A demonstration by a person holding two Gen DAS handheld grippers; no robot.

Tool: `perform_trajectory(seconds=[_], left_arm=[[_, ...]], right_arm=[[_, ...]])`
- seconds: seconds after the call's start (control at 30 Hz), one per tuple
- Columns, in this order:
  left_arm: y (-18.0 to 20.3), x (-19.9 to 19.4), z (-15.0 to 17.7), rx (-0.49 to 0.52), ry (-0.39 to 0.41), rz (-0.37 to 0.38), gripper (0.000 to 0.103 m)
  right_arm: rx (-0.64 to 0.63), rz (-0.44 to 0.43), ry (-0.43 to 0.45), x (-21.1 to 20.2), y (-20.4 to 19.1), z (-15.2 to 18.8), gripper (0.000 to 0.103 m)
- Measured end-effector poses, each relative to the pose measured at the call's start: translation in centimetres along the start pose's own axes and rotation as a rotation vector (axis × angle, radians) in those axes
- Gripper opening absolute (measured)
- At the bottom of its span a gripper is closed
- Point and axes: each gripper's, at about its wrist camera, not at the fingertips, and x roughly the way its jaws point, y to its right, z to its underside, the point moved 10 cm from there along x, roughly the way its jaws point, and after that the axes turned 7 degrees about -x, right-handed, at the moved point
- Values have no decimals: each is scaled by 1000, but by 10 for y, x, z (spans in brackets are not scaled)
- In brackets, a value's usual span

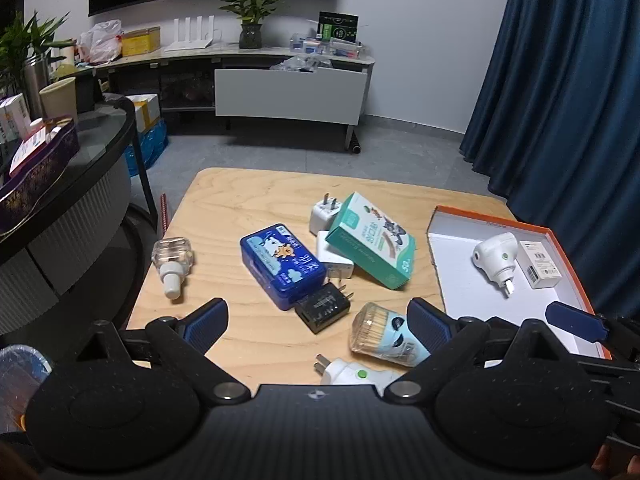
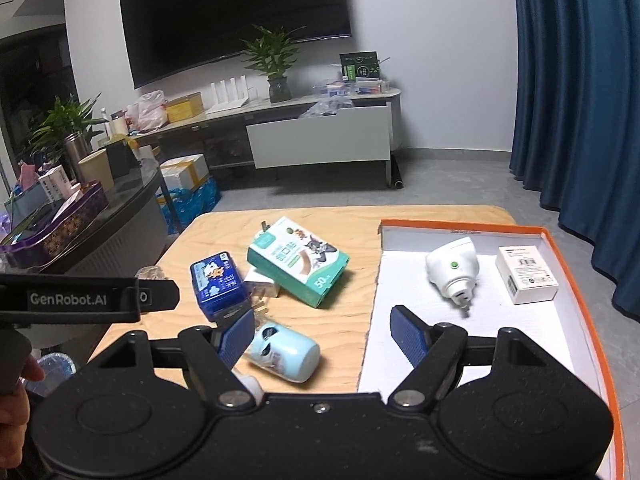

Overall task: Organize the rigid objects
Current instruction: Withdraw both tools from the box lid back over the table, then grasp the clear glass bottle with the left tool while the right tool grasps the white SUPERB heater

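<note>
Several small items lie on the wooden table (image 1: 224,200): a clear bottle (image 1: 172,260), a blue tin (image 1: 282,264), a black charger (image 1: 323,307), two white chargers (image 1: 334,258), a green box (image 1: 370,240), a cotton-swab jar (image 1: 384,334) and a white plug-in device (image 1: 352,372). My left gripper (image 1: 318,324) hangs open above the black charger and holds nothing. An orange-rimmed tray (image 2: 460,320) at the right holds a white plug-in device (image 2: 454,270) and a small white box (image 2: 526,274). My right gripper (image 2: 324,336) is open and empty over the tray's left edge, beside the swab jar (image 2: 284,350).
A dark round table (image 1: 100,168) loaded with boxes stands close on the left. Blue curtains (image 1: 560,80) hang at the right. A TV cabinet (image 1: 288,92) with plants and clutter lines the far wall. Grey floor lies beyond the table.
</note>
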Motion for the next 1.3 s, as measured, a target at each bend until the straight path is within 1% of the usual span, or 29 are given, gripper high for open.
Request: perform_trajectory(seconds=[0.23,0.5,0.6,0.77,0.9,1.0,1.1,1.2,1.3], left_arm=[[-12,1,3,-20,-6,-7,99],[-41,5,12,-63,-21,-30,99],[-55,9,13,-76,-27,-58,99],[-84,18,12,-126,-29,-105,99],[-106,31,7,-143,-21,-150,99],[-124,45,-1,-155,-6,-187,99],[-139,63,-12,-168,0,-210,99],[-145,80,-25,-166,7,-219,99],[-144,96,-34,-133,10,-222,99]], right_arm=[[-17,-16,-22,5,-13,5,89],[-24,-36,-40,10,-21,12,89],[-21,-42,-47,12,-23,15,89],[-20,-56,-52,16,-26,18,89],[-14,-70,-61,21,-29,23,89],[-11,-81,-65,24,-29,26,89],[-7,-85,-61,26,-29,28,89],[2,-91,-64,31,-27,30,89],[8,-94,-65,35,-26,31,89]])
